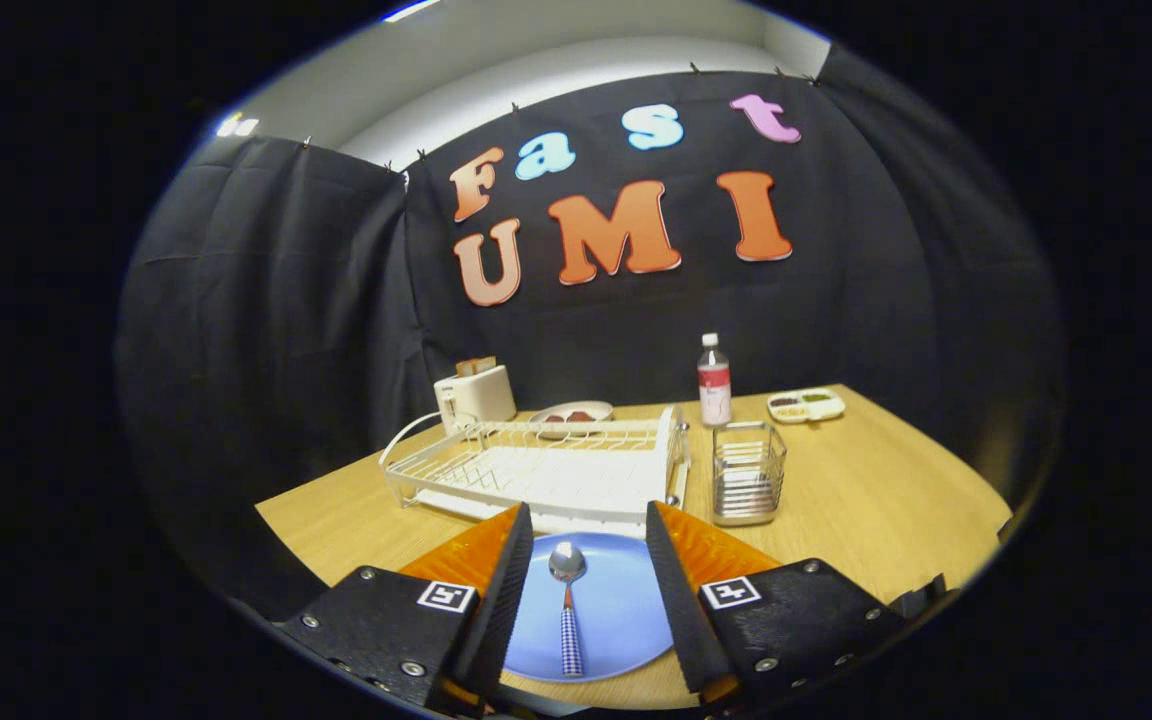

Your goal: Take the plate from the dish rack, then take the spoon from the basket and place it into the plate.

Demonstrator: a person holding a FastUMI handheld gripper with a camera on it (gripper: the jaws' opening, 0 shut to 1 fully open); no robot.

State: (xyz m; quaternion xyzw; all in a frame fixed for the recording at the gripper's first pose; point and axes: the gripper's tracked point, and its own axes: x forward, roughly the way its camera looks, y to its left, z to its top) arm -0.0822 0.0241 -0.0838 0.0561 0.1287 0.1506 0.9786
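Note:
A blue plate (616,610) lies flat on the wooden table (866,500), just in front of the white wire dish rack (546,470). On the plate rests a spoon (568,600) with a metal bowl and a blue-and-white checked handle, bowl end toward the rack. My gripper (588,525) hovers above the plate, open, its two fingers spread to either side of the spoon and touching nothing. The wire basket (748,472) stands to the right of the rack, beyond the right finger.
Behind the rack sit a white toaster (474,395) and a plate with food (573,412). A plastic bottle (714,380) and a small divided tray (806,404) stand at the back right. Bare tabletop stretches right of the basket.

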